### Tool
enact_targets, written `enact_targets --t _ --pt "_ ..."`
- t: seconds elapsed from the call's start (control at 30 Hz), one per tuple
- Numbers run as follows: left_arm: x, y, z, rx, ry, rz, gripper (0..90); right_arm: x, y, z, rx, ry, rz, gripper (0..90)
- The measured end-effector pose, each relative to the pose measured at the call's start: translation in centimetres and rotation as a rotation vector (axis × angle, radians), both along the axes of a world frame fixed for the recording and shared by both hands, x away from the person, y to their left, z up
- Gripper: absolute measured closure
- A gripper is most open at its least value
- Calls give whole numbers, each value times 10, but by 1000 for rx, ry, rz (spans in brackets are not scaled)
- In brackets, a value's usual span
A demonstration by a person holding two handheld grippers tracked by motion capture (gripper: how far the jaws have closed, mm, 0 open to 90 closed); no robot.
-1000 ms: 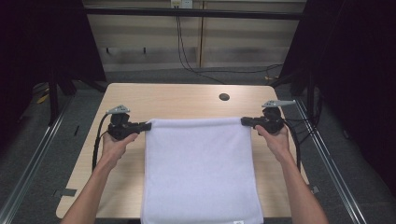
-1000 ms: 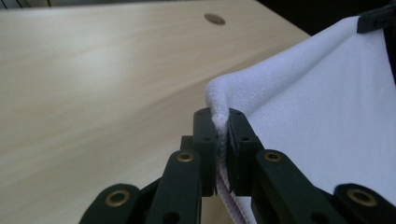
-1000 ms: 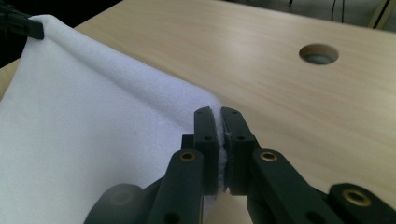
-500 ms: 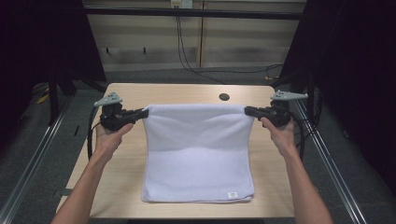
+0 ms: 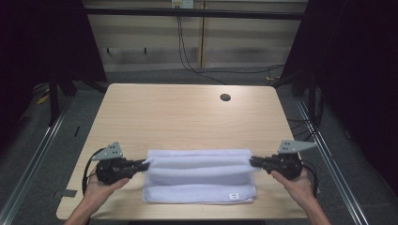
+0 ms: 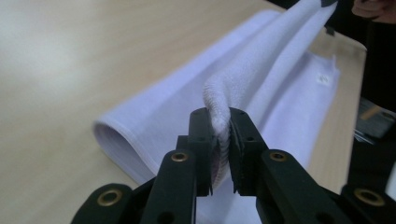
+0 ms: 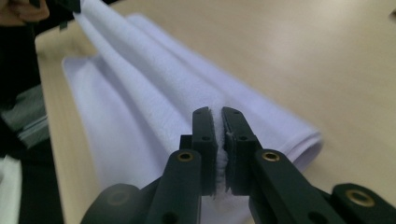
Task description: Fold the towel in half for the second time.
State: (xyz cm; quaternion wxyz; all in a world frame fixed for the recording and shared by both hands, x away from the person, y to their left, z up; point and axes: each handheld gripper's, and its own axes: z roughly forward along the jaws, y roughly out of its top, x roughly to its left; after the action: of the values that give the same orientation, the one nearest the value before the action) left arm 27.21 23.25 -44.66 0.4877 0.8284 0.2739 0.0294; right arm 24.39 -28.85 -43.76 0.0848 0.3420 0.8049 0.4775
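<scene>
A white towel (image 5: 199, 180) lies folded over on the wooden table (image 5: 178, 117) near its front edge, with a raised ridge stretched between the two grippers. My left gripper (image 5: 146, 164) pinches the ridge's left corner. In the left gripper view the towel (image 6: 280, 70) sits squeezed between that gripper's (image 6: 218, 114) jaws. My right gripper (image 5: 252, 161) pinches the right corner, and in the right gripper view the towel (image 7: 140, 70) is clamped between that gripper's (image 7: 218, 112) jaws. Both pairs of jaws have just been opening slightly, with cloth still between them.
A round cable hole (image 5: 225, 97) sits at the table's far right. A small label (image 5: 233, 196) marks the towel's front right corner. Metal rails run along the floor on both sides. The far half of the tabletop is bare wood.
Both grippers drew the towel's far edge toward the person and down. The towel, first spread long, now lies doubled over near the front edge.
</scene>
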Motion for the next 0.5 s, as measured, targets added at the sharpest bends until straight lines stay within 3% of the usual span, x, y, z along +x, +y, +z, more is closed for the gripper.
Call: enact_targets --t 0.13,0.2,0.27,0.37,0.43,0.5 --pt "-18 1 -17 51 42 -30 779 -19 2 -18 -26 72 41 778" --pt "-25 3 -20 38 63 -31 756 -27 1 -23 -24 89 43 768" --pt "-32 7 -19 14 55 -27 711 -31 -2 -26 2 97 38 726" --pt "-36 11 -15 -55 41 34 607 -34 -6 -20 48 58 4 718" --pt "-34 13 -15 -67 28 81 561 -34 -8 -17 86 6 -55 658" --pt "-27 17 -17 -77 35 131 511 -33 -10 -18 86 -12 -107 640"
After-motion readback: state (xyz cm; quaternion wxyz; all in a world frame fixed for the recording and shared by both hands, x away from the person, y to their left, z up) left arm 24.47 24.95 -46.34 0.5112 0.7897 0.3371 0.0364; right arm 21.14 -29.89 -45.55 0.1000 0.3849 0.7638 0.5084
